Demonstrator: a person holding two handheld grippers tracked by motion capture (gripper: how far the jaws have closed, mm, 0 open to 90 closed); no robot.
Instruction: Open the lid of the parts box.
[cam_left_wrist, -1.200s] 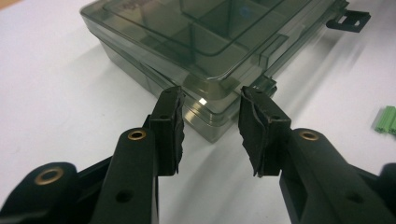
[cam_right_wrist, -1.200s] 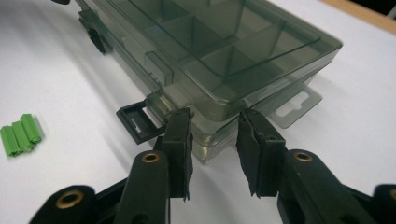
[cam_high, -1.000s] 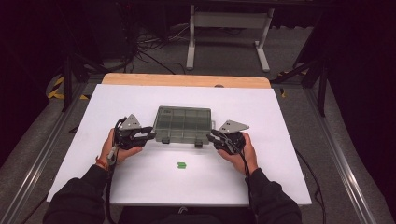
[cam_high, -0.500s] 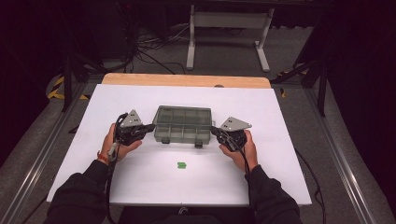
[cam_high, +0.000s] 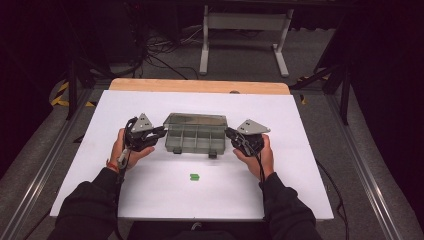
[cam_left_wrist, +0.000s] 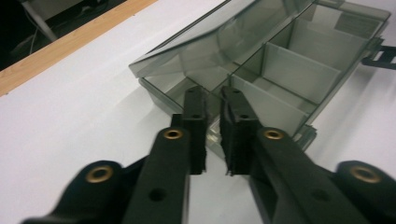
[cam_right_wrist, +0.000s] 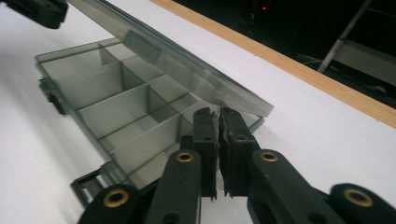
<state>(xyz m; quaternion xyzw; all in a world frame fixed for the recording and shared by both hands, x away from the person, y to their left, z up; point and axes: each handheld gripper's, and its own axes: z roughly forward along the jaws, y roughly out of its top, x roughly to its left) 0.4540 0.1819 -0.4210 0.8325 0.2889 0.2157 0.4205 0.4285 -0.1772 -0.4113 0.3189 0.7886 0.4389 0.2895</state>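
**benchrat:** Where's the box sitting right now, and what are your two tools doing?

**me:** The smoky grey see-through plastic compartment box is around the middle of the white surface, a bit toward the far edge. Its clear lid is tilted up off the tray, hinged along the far side, so I can see the dividers inside. I've got the left hand-held gripper at the box's left end and the right hand-held gripper at its right end.

**benchrat:** Pinching anything?

**me:** Doesn't look like it. In the left gripper view the jaws stand a narrow gap apart, having just been opening, tips at the rim of the tray near its corner, nothing clamped between the pads that I can make out. In the right gripper view the jaws are nearly pressed together, also just been opening a little, tips right under the raised lid's corner. Whether they touch the plastic, I can't tell.

**benchrat:** Anything else on there?

**me:** A small green piece lying nearer the front edge, well apart from the box.
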